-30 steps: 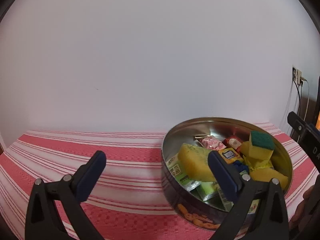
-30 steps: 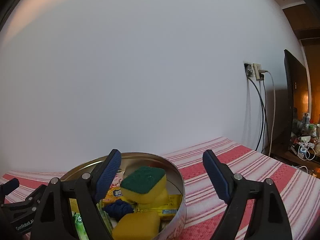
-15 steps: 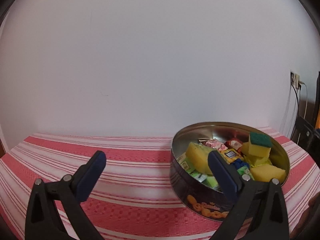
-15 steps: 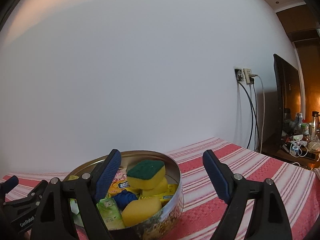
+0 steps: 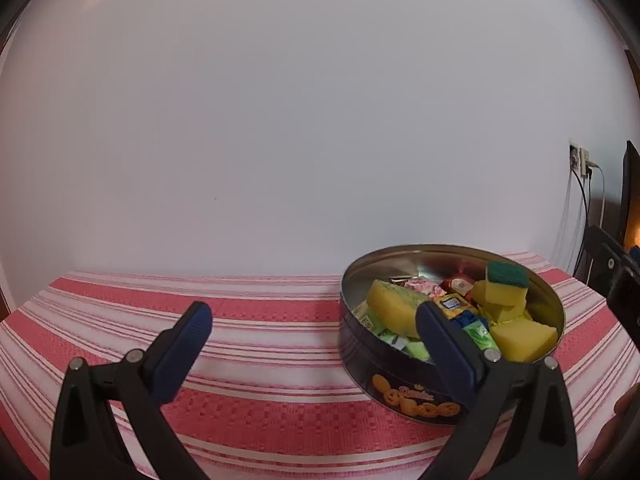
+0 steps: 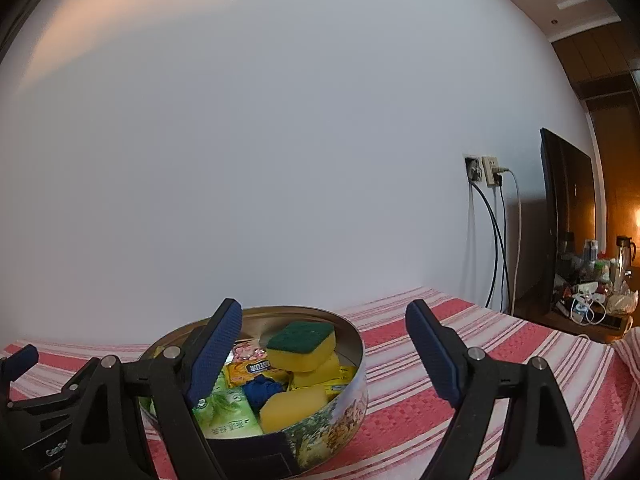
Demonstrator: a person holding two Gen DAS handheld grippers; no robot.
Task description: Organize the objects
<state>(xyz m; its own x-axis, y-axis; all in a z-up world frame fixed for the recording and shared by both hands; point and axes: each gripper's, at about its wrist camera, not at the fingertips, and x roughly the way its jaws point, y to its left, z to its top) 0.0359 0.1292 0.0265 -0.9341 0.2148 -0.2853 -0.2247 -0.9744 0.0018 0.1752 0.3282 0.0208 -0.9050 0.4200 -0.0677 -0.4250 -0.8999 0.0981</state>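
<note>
Item: round biscuit tin point(image 5: 404, 396), lid off, standing on the desk point(image 5: 260, 364) under a red-and-white striped cloth, toward the wall.

Contents — a green-topped yellow sponge point(image 6: 301, 345) uppermost; further yellow sponges beneath and nearer than it; green packets point(image 6: 224, 414) at the tin's near side; a blue item point(image 6: 260, 390) at the middle; small wrapped sweets toward the tin's far wall.

Left claw point(image 5: 312, 350) — released, nothing between its jaws, hanging short of the tin and to its left.

Right claw point(image 6: 320, 354) — released, empty, level, on the tin's near side.

Change — both claws have drawn back from the tin over the last second; it now sits smaller and farther off in each view. Contents unmoved.

Bearing on task — everything visible lies inside the tin; the cloth around it carries nothing loose. Judged near complete.
</note>
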